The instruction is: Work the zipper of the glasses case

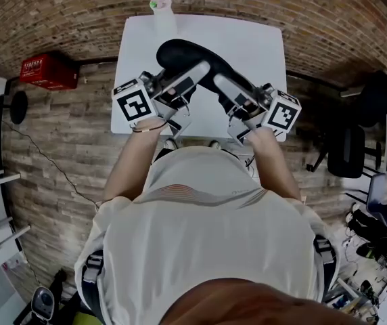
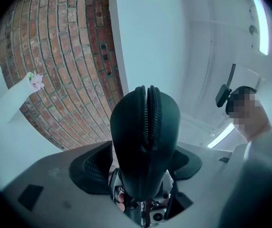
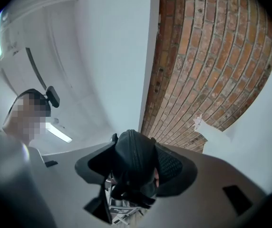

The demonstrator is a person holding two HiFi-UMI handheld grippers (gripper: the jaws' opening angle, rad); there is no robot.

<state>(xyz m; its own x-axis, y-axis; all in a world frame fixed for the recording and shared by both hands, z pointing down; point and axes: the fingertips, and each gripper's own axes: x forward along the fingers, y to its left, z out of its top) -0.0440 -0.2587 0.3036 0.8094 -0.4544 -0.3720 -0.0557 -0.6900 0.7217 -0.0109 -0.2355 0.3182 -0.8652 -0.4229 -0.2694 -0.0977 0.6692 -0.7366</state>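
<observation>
Glasses case (image 1: 180, 53) in right claw (image 1: 219, 83) over white table (image 1: 261, 46), well inside its edges.

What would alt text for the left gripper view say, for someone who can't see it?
A black case, zipper running up its middle, stands between the open left tongs. Behind it are a brick wall and a white wall; a person is at the right edge.

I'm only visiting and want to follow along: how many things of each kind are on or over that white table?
Tongs: 2 (left tongs, right tongs)
Black glasses case: 1
White vase with a flower: 1
Total: 4
</observation>
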